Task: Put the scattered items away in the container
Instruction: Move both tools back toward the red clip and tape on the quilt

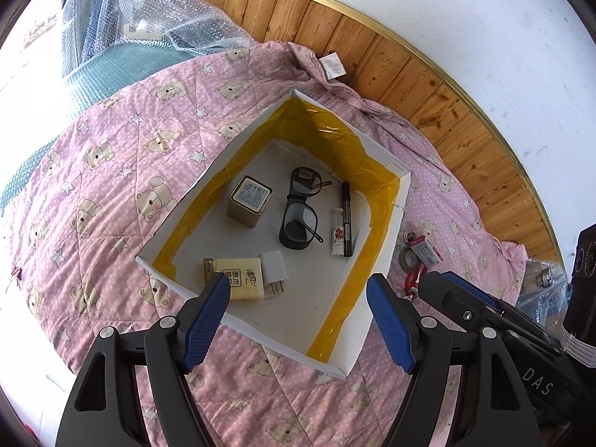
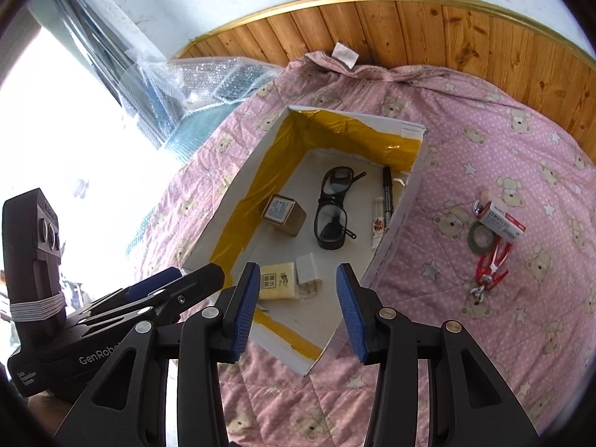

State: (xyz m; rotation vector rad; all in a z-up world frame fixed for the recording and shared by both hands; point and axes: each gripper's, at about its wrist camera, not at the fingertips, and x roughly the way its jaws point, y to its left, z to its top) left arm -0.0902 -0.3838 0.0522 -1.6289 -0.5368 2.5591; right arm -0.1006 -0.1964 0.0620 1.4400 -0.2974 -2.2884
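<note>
Both grippers (image 1: 298, 316) (image 2: 298, 309) gape empty over the box (image 2: 406, 201) — right should reach for the tape (image 2: 480, 236) on the quilt's (image 2: 521, 298) right edge.

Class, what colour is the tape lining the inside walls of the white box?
Yellow tape, clearest in the left wrist view.

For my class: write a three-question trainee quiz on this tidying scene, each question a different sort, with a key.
1. True or false: the glasses lie inside the box.
2. Which lies outside the box on the quilt? A) black marker B) roll of tape C) square tin
3. Fill in: both the left tongs and the right tongs are ____.

Key: 1 true; 2 B; 3 open.
</note>
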